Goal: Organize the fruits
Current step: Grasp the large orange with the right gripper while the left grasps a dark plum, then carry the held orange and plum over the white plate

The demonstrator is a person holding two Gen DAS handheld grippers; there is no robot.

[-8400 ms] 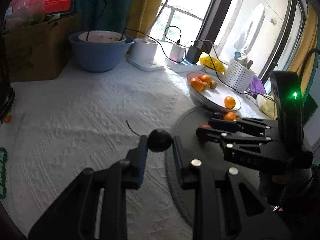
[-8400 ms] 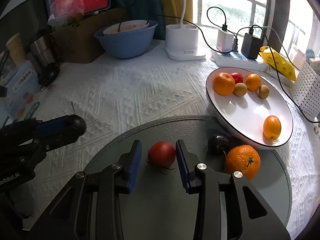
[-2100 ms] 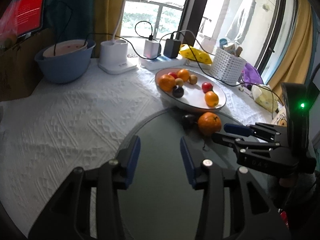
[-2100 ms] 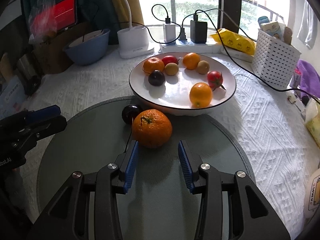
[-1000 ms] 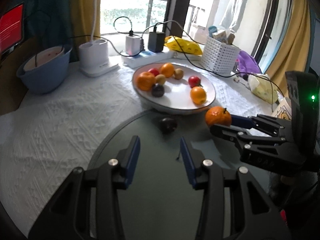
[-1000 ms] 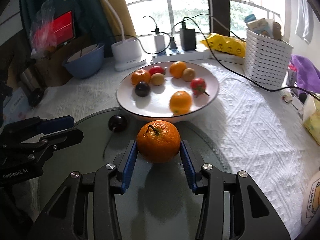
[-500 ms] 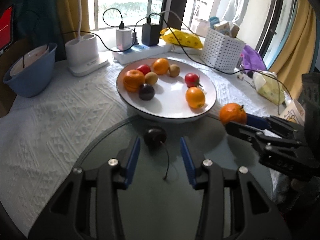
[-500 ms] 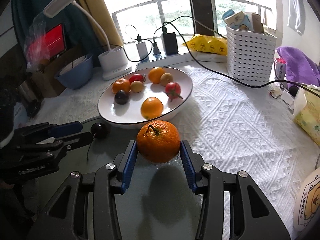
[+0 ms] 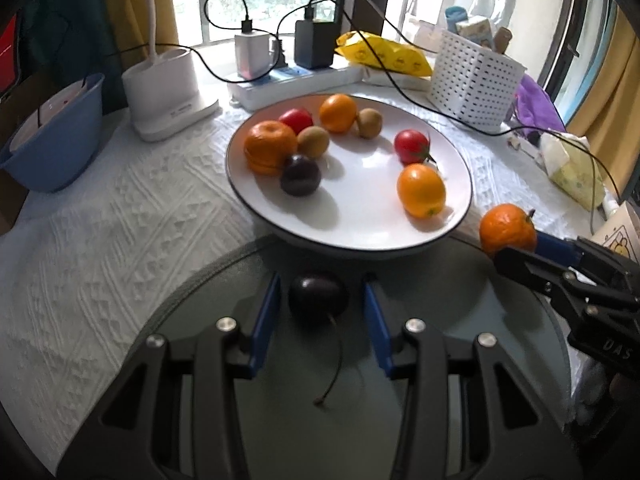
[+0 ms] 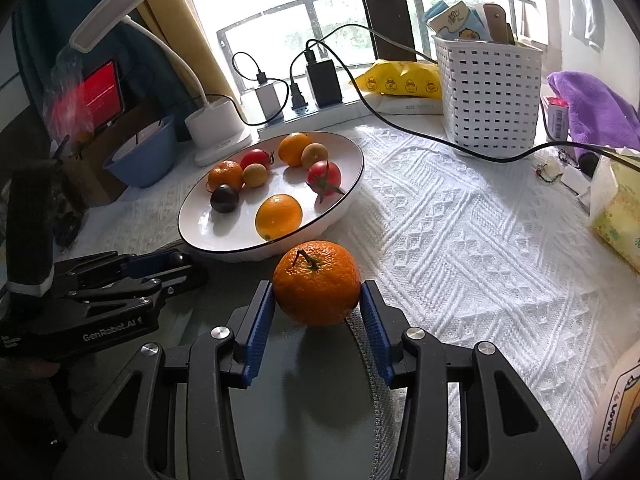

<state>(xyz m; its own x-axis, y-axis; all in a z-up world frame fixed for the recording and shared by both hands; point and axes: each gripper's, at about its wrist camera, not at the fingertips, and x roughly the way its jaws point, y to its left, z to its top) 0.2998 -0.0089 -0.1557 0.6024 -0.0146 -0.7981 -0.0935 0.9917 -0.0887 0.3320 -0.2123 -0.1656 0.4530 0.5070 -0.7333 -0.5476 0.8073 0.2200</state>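
Observation:
A dark plum [image 9: 318, 298] with a long stem lies on the round grey mat [image 9: 280, 420], just in front of the white plate [image 9: 360, 200]. My left gripper [image 9: 320, 282] stands open around the plum, with a small gap at each blue pad. The plate [image 10: 224, 236] holds several fruits: oranges, tomatoes, kiwis and another plum. My right gripper [image 10: 317, 286] is shut on a large orange [image 10: 316, 282], held above the mat's edge near the plate's front rim. In the left wrist view that orange [image 9: 506, 228] and the right gripper [image 9: 516, 246] show to the right of the plate.
A white basket [image 10: 488, 92], a power strip with chargers [image 9: 296, 76] and black cables run behind the plate. A white lamp base [image 9: 164, 88] and a blue bowl [image 9: 52, 140] stand at the left. A tissue pack [image 10: 616, 216] and purple cloth [image 10: 592, 108] lie at the right.
My left gripper has moved forward, so the dark plum now sits between its fingers. My right gripper has carried the orange to the right, off the mat's middle.

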